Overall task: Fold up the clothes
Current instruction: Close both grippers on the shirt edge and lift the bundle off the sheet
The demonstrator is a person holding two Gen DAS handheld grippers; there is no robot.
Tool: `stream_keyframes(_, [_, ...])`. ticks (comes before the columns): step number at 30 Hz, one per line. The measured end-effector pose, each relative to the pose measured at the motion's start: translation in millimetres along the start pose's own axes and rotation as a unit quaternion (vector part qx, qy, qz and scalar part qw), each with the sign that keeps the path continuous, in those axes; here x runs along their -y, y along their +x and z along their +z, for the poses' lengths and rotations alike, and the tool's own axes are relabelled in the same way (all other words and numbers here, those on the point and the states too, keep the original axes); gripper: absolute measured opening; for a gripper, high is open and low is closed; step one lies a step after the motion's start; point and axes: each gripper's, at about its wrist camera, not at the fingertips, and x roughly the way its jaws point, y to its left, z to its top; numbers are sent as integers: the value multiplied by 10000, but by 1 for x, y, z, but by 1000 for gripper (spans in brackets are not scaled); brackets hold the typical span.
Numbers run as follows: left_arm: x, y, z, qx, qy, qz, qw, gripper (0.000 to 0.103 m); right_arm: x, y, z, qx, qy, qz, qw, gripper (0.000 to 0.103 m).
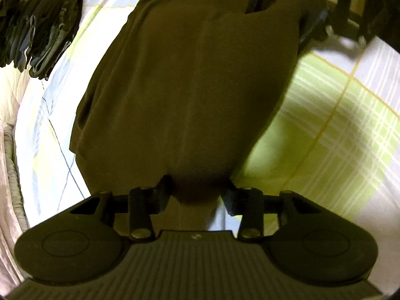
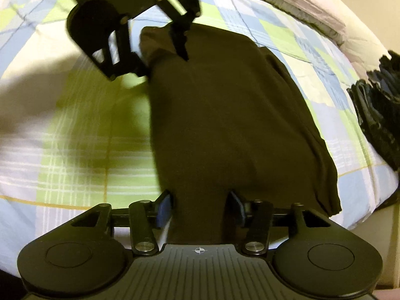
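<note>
Both claws tilt steeply down over brown garment [image 1: 190, 87].

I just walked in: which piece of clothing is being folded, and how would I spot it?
Find the bed with the checked sheet. The plain dark brown garment lies flat across its middle, alone; the other dark clothes sit bunched in a pile at the edge.
</note>
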Motion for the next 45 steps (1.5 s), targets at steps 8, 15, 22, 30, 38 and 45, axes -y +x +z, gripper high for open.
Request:
stream_keyframes(8, [1,-23,0,218,-310,215,9990,26,25,-9,-5,109,-241,37,9996,16])
stream_keyframes(15, [31,-6,6,179,133,779,9967,31,58,-44,-9,321,-148,-22,9994,13])
stream_keyframes(22, [19,-10,3,174,-260,697,9971,9,36,-41,-24,360,-459,-276,9979,17])
stream_keyframes(30, [-2,-27,1,261,-543,443,9972,8,3,-3,-25,541,-932,-639,9921,76])
stream_keyframes(38, [-4,-42,5,259,-401,426,9980,8,27,5,-24,444,-811,-598,9939,28])
stream_keyframes(45, [-9,-99,20,460,-387,503,9969,8,68,-65,-7,382,-1095,-424,9924,17])
